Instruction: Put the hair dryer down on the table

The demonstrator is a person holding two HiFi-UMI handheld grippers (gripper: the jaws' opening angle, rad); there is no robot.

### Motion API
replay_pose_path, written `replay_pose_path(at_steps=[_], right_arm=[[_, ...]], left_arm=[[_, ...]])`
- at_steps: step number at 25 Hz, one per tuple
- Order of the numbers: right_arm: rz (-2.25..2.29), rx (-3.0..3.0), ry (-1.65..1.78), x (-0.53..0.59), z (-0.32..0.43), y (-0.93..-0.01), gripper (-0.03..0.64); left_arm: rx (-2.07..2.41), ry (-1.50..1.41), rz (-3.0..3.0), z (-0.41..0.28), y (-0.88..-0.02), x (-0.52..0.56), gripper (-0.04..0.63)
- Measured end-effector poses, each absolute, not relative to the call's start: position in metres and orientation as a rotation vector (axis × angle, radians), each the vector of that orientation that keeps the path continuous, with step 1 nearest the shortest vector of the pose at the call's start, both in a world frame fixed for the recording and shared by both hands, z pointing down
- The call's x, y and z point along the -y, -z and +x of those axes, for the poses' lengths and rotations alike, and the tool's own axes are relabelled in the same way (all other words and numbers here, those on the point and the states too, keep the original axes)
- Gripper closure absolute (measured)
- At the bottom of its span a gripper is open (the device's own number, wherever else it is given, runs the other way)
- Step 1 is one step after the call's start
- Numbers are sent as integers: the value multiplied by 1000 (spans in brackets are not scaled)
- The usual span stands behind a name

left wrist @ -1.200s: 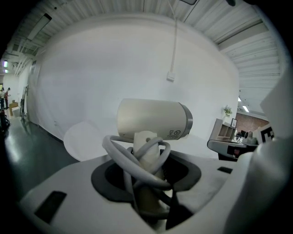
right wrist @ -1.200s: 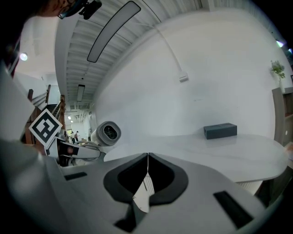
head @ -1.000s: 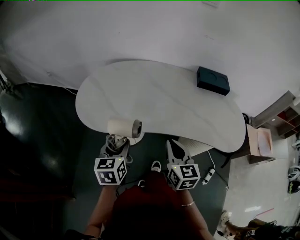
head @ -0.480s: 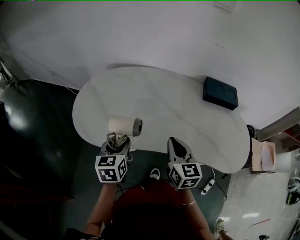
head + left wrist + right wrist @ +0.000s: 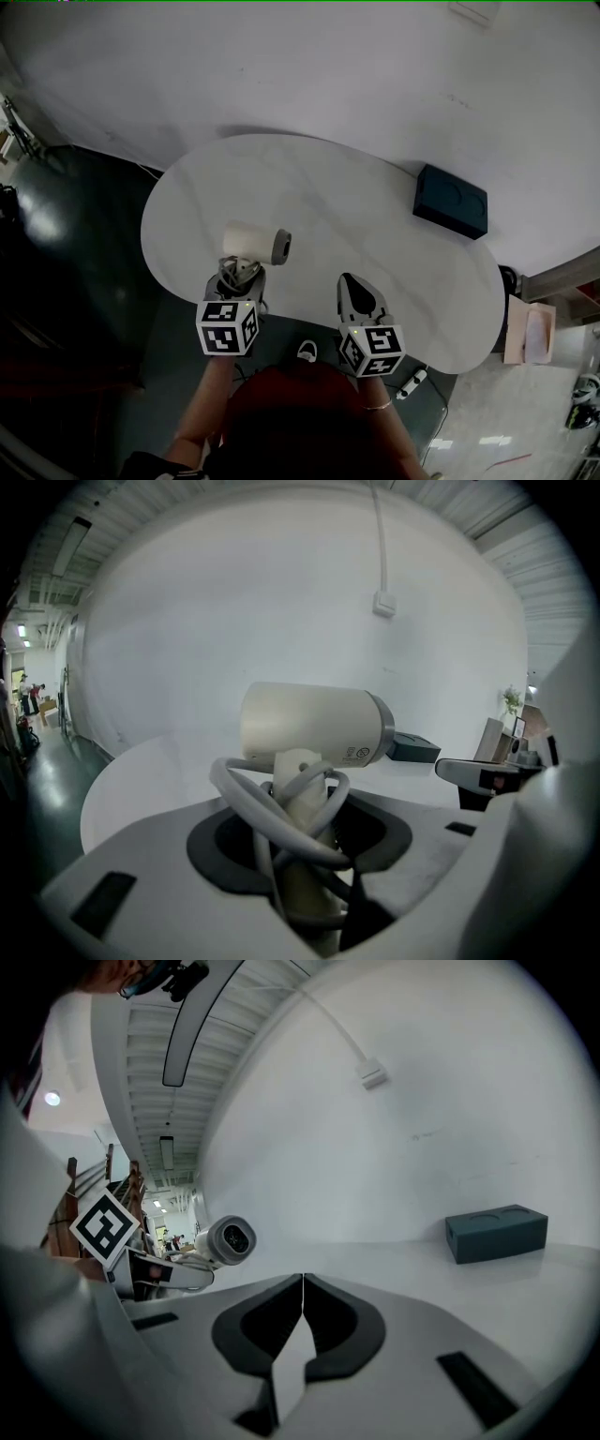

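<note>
A cream hair dryer [image 5: 253, 241] with a grey nozzle end is held over the near left part of the white table [image 5: 319, 202]. My left gripper [image 5: 238, 274] is shut on its handle [image 5: 305, 855], with the grey cord [image 5: 272, 803] looped round the handle between the jaws. The barrel [image 5: 314, 724] lies level, nozzle toward the right. My right gripper [image 5: 360, 298] is shut with nothing in it, its tips meeting at the table's near edge. From the right gripper view the dryer's nozzle [image 5: 231, 1238] shows at the left, beside the left gripper's marker cube [image 5: 105, 1226].
A dark blue box [image 5: 452, 201] lies at the table's far right, also seen as the box [image 5: 495, 1231] in the right gripper view. A white wall [image 5: 309, 66] stands behind the table. Dark floor [image 5: 66, 262] lies to the left, a wooden shelf [image 5: 531, 323] at the right.
Both grippers have moved forward from in front of the table's near edge to over it. The hair dryer went with the left gripper and now hangs over the tabletop.
</note>
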State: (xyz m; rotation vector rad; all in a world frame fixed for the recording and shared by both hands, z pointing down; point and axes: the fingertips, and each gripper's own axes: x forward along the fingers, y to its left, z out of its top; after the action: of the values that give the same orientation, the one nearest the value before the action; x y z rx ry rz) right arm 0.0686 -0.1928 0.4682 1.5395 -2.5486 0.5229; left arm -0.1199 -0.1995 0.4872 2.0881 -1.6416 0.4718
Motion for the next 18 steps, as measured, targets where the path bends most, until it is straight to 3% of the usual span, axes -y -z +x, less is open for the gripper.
replay_pose_path(at_steps=[18], right_arm=[[1524,2513,-582,229,72,-484,601]], left_arm=[[1595,-573,2029,-115,-525,258,390]])
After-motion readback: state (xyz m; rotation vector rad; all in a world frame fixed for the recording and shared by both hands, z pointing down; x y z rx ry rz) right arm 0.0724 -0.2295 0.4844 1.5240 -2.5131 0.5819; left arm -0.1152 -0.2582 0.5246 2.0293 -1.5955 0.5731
